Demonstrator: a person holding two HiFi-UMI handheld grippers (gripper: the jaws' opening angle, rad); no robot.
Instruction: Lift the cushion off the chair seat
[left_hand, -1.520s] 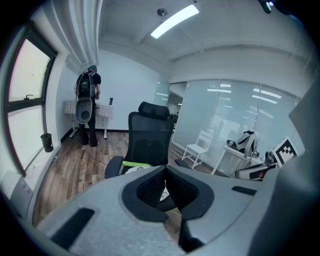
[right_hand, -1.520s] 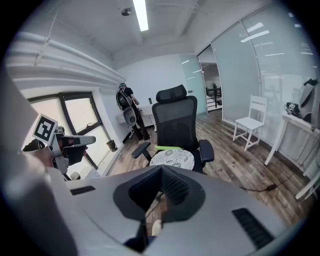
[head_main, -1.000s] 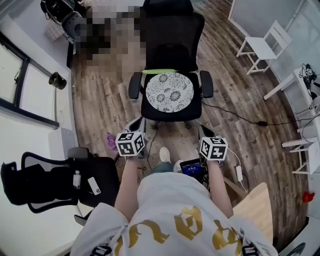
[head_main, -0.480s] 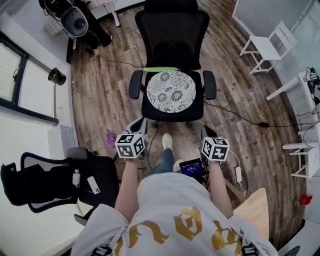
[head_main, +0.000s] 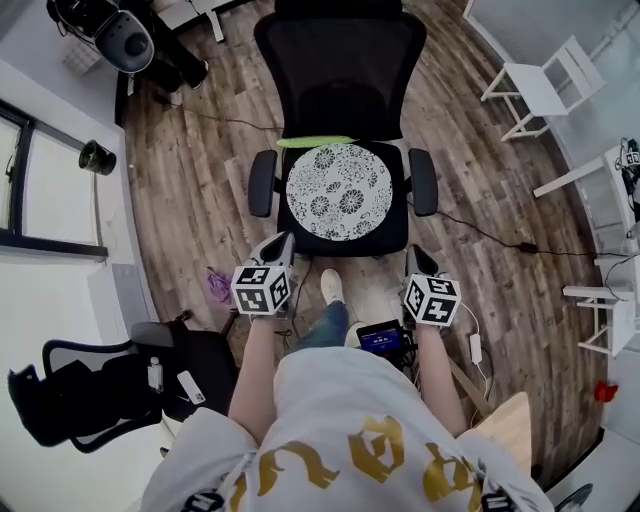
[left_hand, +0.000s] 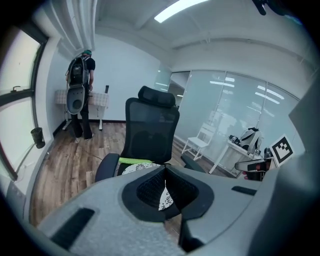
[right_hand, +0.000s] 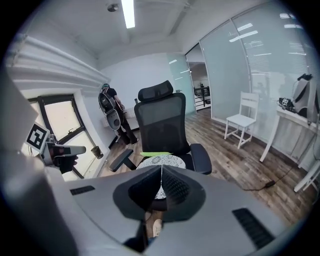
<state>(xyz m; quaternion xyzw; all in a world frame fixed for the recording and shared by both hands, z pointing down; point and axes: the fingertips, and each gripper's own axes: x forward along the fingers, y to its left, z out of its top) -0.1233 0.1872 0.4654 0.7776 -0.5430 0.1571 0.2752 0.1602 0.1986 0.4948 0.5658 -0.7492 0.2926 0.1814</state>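
Evidently only the approach is being made: the round patterned cushion (head_main: 338, 191) is lying flat on the seat of the black office chair (head_main: 340, 60), between the armrests, and it is touched by neither tool. The left gripper (head_main: 281, 243) and the right gripper (head_main: 417, 254) are held side by side just short of the seat's near edge, one toward each side of the cushion. This is presumably so that it can be taken at two points and raised level. Both pairs of fingers are pressed together with nothing between them, and in each gripper view only a sliver of cushion is seen beyond the closed tips. They would have to be parted before any grip could be taken. A green strip (head_main: 318, 142) is set at the cushion's far edge; what it is cannot be made out. The chair's base is hidden beneath the seat, and whether the cushion is fastened down cannot be told.
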